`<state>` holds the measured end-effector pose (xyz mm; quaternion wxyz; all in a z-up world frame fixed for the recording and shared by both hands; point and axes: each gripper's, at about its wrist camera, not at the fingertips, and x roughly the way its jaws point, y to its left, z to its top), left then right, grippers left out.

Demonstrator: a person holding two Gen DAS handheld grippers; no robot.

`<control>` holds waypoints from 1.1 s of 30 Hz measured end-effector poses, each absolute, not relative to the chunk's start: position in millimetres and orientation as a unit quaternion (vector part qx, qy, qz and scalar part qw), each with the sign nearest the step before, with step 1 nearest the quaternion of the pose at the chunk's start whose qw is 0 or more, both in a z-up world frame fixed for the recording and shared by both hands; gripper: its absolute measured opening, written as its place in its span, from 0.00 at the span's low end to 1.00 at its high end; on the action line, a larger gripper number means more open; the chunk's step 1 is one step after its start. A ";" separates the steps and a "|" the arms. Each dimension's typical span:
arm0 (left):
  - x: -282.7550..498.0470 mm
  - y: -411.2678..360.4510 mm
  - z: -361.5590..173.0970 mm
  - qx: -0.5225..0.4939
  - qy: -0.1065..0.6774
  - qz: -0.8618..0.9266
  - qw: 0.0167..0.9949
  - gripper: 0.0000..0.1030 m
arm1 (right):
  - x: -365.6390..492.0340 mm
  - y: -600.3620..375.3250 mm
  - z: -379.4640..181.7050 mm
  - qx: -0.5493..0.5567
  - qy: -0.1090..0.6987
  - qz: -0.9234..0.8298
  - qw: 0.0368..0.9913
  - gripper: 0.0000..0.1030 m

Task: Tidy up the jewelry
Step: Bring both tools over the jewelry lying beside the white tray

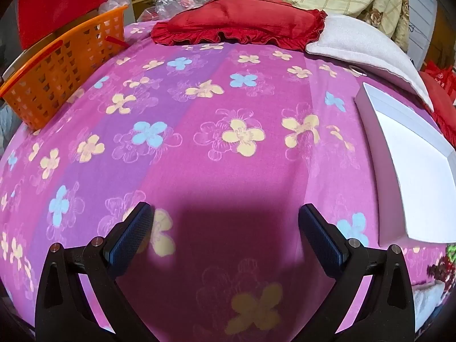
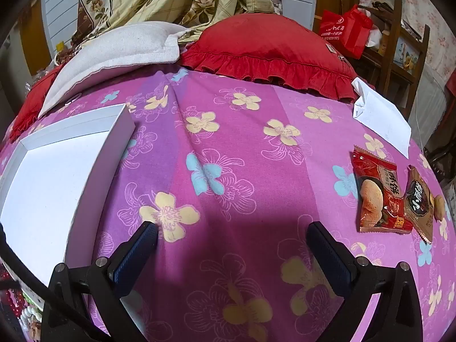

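Left wrist view: the left gripper (image 1: 226, 213) hangs over a pink and purple flowered bedsheet (image 1: 199, 108), its jaws spread wide with only the sheet between them. At 3 o'clock lies an open white box (image 1: 370, 131), its interior bare where it shows. At 10 o'clock stands an orange basket (image 1: 57, 74); at 12 o'clock, a red frilled pillow (image 1: 239, 22) with a grey cushion (image 1: 356, 42) beside it.

Right wrist view: the right gripper (image 2: 232, 232) likewise holds its jaws wide over the sheet, gripping nothing. Beads (image 2: 28, 313), red and pale, show at the 8 o'clock edge, partly hidden. The white box lies at 9 o'clock. Two snack packets (image 2: 379, 196) lie at 3 o'clock, folded white paper (image 2: 382, 116) at 2 o'clock.
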<state>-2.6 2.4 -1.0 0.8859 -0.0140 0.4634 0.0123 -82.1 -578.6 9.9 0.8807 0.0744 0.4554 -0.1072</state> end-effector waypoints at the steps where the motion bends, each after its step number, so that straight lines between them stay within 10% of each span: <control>1: -7.4 3.0 0.0 -0.014 0.466 0.014 0.885 1.00 | -82.2 -578.8 9.9 0.072 0.456 -0.108 0.880 1.00; 33: -151.6 -53.4 83.2 0.016 0.392 -0.002 0.920 1.00 | -216.1 -420.1 97.2 0.035 0.410 -0.011 0.911 1.00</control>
